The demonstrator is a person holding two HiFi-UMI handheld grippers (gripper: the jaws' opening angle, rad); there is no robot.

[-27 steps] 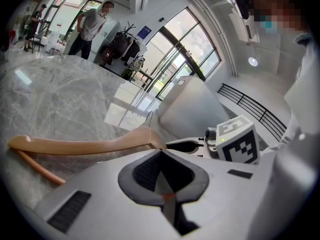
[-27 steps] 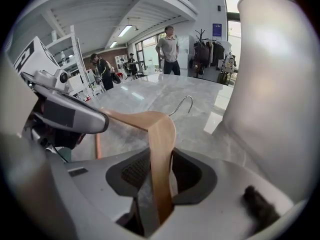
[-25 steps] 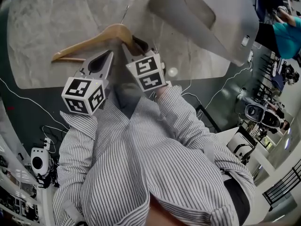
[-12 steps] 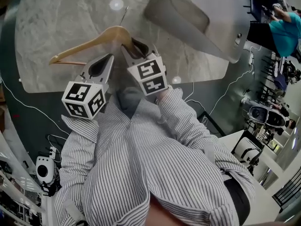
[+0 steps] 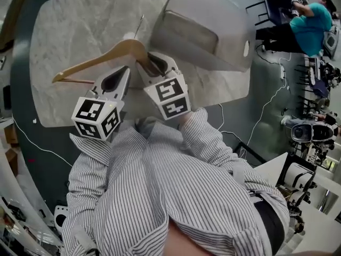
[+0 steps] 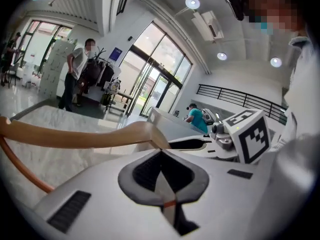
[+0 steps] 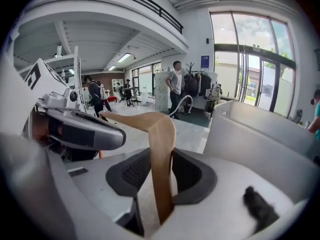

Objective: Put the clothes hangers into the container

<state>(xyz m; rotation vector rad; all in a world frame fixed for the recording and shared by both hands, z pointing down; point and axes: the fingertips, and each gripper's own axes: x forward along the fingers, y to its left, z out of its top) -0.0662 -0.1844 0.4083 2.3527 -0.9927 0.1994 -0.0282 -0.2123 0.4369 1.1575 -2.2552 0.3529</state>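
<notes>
clamping one arm of the wooden hanger [image 5: 101,57], the right gripper [image 5: 154,64] held it over the marble table [image 5: 69,20], beside the grey container [image 5: 213,15]. the left gripper [image 5: 123,71] was pinched closed on nothing, its tip close by the hanger's bend.

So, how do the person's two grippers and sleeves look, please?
Both the left gripper and the right gripper have light grey, tapering shells with dark grey ribbed pads. Each carries a white cube with black square markers. The sleeves belong to a shirt with fine grey and white stripes.
</notes>
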